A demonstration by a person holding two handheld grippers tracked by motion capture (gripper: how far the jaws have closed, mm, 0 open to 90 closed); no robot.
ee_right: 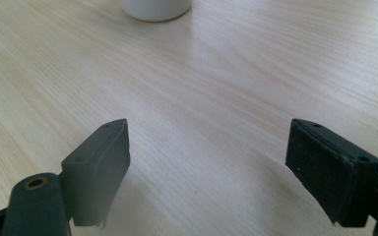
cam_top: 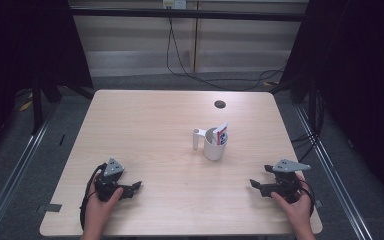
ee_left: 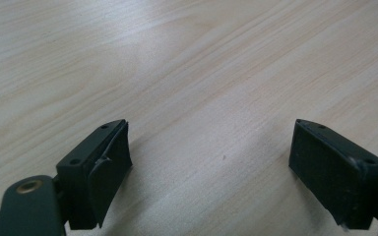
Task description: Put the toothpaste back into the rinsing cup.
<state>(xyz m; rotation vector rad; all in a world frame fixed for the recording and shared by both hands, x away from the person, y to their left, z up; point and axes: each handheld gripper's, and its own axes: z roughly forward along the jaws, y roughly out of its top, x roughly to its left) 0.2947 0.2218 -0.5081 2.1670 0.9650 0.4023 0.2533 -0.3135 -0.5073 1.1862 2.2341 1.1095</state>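
Note:
A white cup stands right of the table's middle, with a red, white and blue tube leaning inside it. A small white upright cylinder stands just left of the cup. My left gripper rests near the front left, held by a hand, its jaws wide apart with bare wood between them. My right gripper sits at the front right, also open and empty. The cup's base shows at the top of the right gripper view.
The light wooden table has a round dark cable hole near its far edge. Black cables hang down the back wall. Dark curtains and metal floor rails flank both sides of the table.

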